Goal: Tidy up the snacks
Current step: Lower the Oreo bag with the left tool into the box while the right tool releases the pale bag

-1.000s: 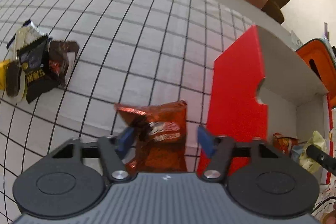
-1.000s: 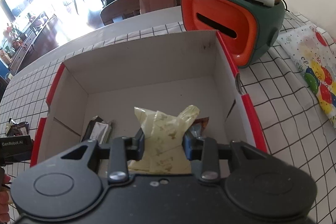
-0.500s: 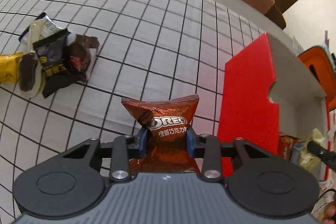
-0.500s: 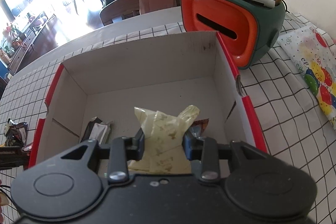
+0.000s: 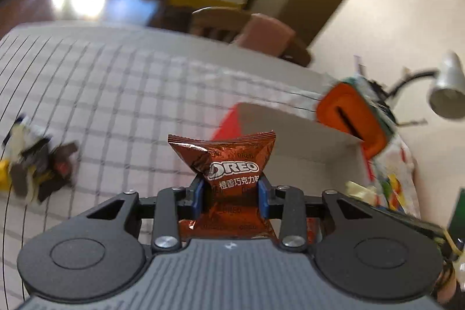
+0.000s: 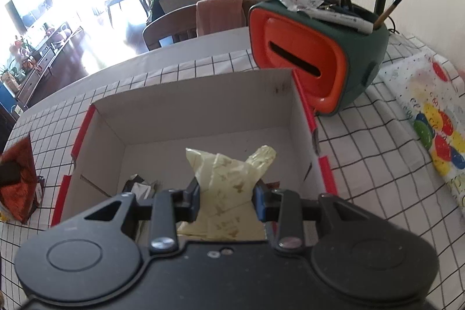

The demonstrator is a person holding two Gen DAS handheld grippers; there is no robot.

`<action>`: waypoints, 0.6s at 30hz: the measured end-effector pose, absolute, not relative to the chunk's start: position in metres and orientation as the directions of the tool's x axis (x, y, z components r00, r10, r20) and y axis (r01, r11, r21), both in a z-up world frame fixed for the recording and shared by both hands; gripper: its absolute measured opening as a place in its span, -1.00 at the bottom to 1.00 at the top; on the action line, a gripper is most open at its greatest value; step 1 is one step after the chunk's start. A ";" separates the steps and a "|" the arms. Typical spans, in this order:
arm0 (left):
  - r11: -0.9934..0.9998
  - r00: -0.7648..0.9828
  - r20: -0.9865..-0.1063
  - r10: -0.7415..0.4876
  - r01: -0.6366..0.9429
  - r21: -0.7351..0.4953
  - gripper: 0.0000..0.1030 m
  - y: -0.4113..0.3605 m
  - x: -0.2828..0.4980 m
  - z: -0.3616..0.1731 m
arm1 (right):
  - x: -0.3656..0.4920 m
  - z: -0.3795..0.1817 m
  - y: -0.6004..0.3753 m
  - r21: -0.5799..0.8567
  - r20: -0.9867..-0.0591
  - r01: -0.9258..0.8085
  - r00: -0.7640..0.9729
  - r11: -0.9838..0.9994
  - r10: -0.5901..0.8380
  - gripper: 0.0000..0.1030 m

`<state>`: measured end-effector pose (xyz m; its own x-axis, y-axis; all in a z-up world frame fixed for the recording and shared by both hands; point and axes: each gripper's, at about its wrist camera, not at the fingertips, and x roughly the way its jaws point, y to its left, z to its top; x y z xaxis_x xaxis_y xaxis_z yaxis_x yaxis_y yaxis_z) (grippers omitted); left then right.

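Pinching a brown Oreo pack (image 5: 229, 173) between its blue pads, the left gripper (image 5: 230, 195) holds it up off the checked table (image 5: 116, 95); the jaws closed on it within the last second and now press it at the waist, its crimped top flaring above them. Behind the pack stands the red box (image 5: 290, 141), toward the table's far right corner. A heap of loose snacks (image 5: 35, 167) lies near the left edge (blurred, so the wrappers cannot be told apart). The right gripper (image 6: 227, 195) grips a pale yellow pack (image 6: 229, 179) over the open box (image 6: 203, 118), jaws narrow around it. A dark wrapper (image 6: 139, 186) lies on the box floor. An orange-and-green holder (image 6: 314, 63) stands just beyond the box's far right corner.
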<state>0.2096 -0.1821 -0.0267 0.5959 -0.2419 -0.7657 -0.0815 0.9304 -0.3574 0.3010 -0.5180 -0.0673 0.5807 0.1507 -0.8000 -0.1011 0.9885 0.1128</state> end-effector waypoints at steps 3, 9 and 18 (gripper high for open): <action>0.950 0.592 -0.764 -0.257 0.007 -0.313 -0.33 -0.212 0.217 -0.022 | 0.302 -0.067 -0.521 0.098 -0.802 -0.108 0.581 0.989 0.143 -0.35; 0.969 0.553 -0.797 -0.244 0.162 -0.185 -0.33 -0.267 0.232 -0.039 | 0.303 -0.074 -0.527 0.087 -0.818 -0.121 0.559 0.989 0.140 -0.35; 0.963 0.517 -0.836 -0.184 0.267 -0.047 -0.33 -0.306 0.250 -0.073 | 0.316 -0.092 -0.517 0.051 -0.835 -0.125 0.539 0.991 0.111 -0.35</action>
<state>0.2499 -0.3063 -0.0731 0.5166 -0.1839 -0.8363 0.2670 0.9626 -0.0468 0.3157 -0.5174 -0.0921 0.5393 0.1112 -0.8348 -0.1253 0.9908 0.0510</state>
